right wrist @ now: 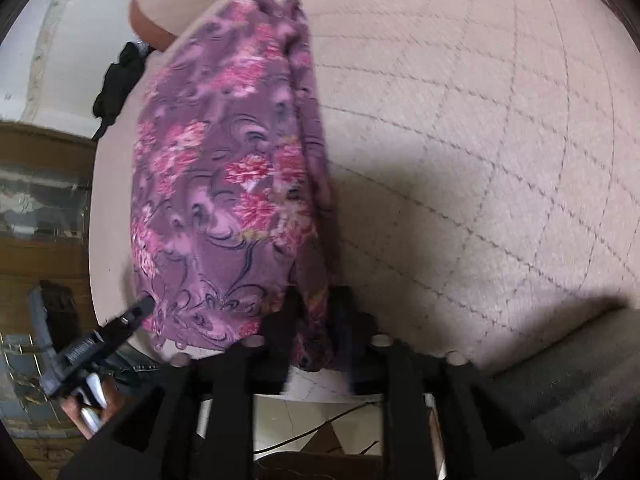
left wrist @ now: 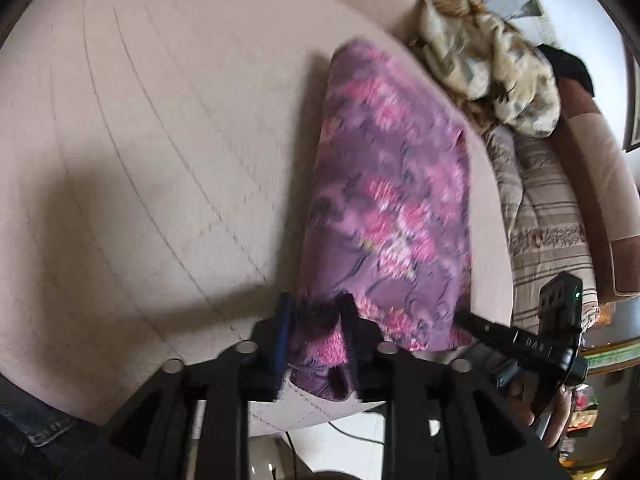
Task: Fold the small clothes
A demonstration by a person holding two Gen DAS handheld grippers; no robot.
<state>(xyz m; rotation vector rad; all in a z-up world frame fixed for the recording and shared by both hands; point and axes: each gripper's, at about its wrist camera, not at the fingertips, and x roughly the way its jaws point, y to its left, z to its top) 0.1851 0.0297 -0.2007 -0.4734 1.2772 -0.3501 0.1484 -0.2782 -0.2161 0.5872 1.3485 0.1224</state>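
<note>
Below, both grippers clamp the near hem of a purple, pink-flowered fabric garment lying at the near edge of a beige quilted bed: left gripper, right gripper.

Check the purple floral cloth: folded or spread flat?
Folded, lying as a narrow strip. The purple floral cloth shows doubled layers along one long edge, and each gripper, left and right, pinches a near corner.
</note>
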